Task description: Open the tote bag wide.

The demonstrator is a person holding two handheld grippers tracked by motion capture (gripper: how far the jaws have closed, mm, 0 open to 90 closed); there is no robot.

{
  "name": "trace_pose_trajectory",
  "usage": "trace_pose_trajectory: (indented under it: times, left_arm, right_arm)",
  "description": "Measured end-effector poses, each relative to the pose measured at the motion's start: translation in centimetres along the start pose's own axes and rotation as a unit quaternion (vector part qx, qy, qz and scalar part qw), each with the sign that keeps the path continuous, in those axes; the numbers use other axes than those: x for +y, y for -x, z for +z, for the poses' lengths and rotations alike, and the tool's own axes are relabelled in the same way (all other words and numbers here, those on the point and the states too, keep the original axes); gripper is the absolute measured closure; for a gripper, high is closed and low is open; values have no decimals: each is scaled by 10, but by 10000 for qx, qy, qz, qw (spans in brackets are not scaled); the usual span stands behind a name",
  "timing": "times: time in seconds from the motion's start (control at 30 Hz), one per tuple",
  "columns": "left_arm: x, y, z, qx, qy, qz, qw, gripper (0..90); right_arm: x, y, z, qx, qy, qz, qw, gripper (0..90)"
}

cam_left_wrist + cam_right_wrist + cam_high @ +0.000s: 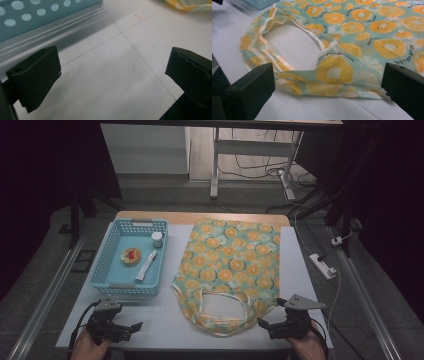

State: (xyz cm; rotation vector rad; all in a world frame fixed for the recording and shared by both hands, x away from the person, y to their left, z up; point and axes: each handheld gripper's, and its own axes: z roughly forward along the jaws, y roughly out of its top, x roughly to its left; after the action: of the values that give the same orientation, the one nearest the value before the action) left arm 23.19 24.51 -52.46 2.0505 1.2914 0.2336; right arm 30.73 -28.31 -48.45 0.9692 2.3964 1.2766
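The right gripper is being held with its jaws spread wide, nothing being gripped between them; it is being kept low over the table, near the front edge. In the right gripper view, the near corner of the fabric bag is lying between and just beyond the two black jaws, the cloth coming very close to the jaw at the right of that view; whether it is being touched cannot be told. The bag's looped handles are being seen flat on the table, farther off on the left side of that view.

The left gripper is likewise being held wide open and empty, over bare table, with the blue basket just beyond it and the bag well off to its right.

Small dark writing is being shown around the printed orange slices on the bag, but it is too blurred to be read. In the basket a small jar, a round tin and a white tube are lying; their labels cannot be read either.
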Motion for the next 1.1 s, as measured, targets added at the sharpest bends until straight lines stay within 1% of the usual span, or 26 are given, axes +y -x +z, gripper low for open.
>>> trace_pose_trajectory:
  times: [0.07, 0.1, 0.27, 0.5, 0.53, 0.7, 0.83, 0.87, 1.0, 1.1]
  left_arm:
    - [0, 0, 0, -11, 2, -11, 10000, 0]
    - [0, 0, 0, -9, -4, -17, 10000, 0]
    - [0, -1, 0, -21, 8, -45, 10000, 0]
    - [0, -2, -1, -25, 27, -73, 10000, 0]
    - [0, -2, -1, -24, 38, -73, 10000, 0]
    - [0, -2, -1, -35, 60, -84, 9999, 0]
    - [0, -3, -1, -39, 46, -94, 9999, 0]
    - [0, -3, -1, -46, 45, -104, 9999, 0]
    - [0, -3, -1, -55, 49, -114, 9999, 0]
    - [0, -3, -1, -58, 42, -107, 9999, 0]
  right_arm:
    - [1, -1, 1, 10, -3, 4, 10000, 0]
    - [3, -3, 2, 71, -26, -9, 10000, 0]
    - [5, -6, 6, 153, -82, -61, 9998, 0]
    - [8, -10, 10, 162, -153, -133, 9997, 0]
    - [10, -13, 12, 188, -182, -161, 9995, 0]
    - [12, -17, 18, 296, -248, -231, 9990, 0]
    - [15, -22, 25, 421, -355, -347, 9979, 0]
    - [16, -25, 29, 491, -392, -396, 9972, 0]
    - [18, -29, 34, 556, -470, -482, 9962, 0]
    - [21, -35, 43, 709, -614, -522, 9942, 0]
